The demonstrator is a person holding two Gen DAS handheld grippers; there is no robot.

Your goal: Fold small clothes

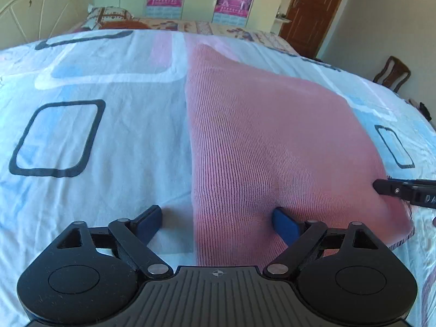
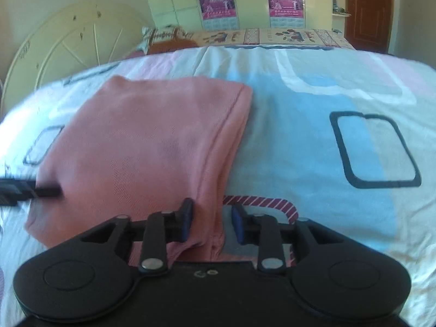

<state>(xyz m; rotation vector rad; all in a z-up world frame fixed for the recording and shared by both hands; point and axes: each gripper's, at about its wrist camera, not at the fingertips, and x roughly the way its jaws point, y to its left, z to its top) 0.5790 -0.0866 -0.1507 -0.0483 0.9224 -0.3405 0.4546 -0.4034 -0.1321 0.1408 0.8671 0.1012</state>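
One pink knit garment (image 1: pixel 272 136) lies folded on the bed's patterned sheet (image 1: pixel 109 141) as we work its near edge. Our left gripper (image 1: pixel 218 222) stands spread wide, one pad on the knit, one on the sheet, pinching nothing. Our right gripper (image 2: pixel 211 222) sits partly parted astride the hemmed corner, pads clear of the cloth. We judge the knit light, soft and floppy, not fragile; the doubled near corners look the surest places to take hold.
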